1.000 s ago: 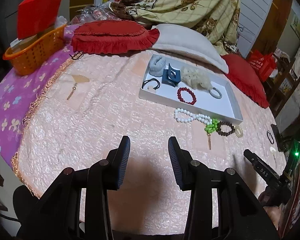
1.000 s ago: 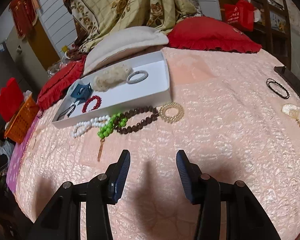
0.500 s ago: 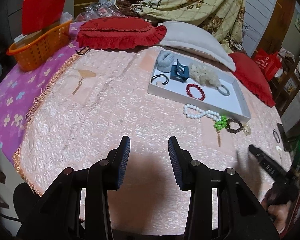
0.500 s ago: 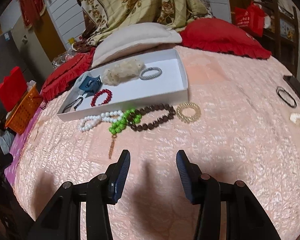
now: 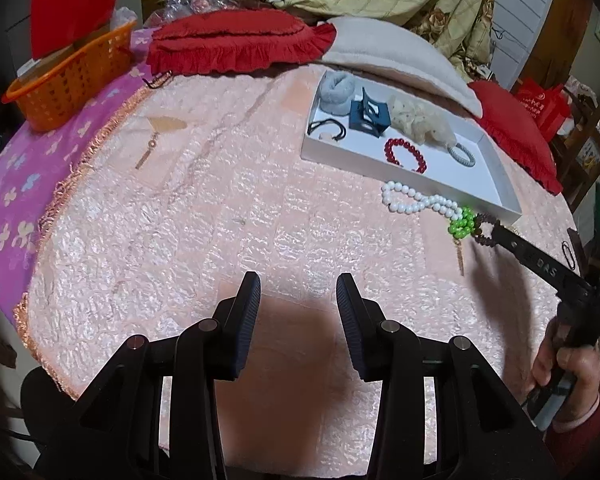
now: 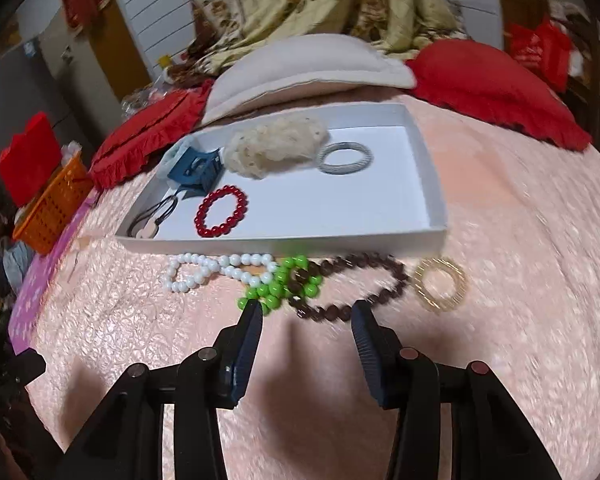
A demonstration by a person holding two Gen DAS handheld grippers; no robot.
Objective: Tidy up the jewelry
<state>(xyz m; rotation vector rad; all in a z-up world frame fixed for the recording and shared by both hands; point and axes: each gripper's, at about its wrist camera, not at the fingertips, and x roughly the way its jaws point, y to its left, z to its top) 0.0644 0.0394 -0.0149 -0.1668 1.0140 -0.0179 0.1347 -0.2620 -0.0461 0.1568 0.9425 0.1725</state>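
Right wrist: closing jaws (nothing between) near brown beads (image 6: 364, 280), tray (image 6: 284, 245) edge beyond.

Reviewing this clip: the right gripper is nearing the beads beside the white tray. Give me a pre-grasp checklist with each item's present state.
1. Right gripper empty, closing, nothing between its fingers: ok.
2. Dark brown bead bracelet ahead of it, on the bedspread: ok.
3. Target lies alone: not ok, green bead bracelet overlaps it.
4. White tray has bare floor for a drop: ok.
5. Left gripper empty, away from the beads: ok.
6. Contact with the beads: cannot tell.
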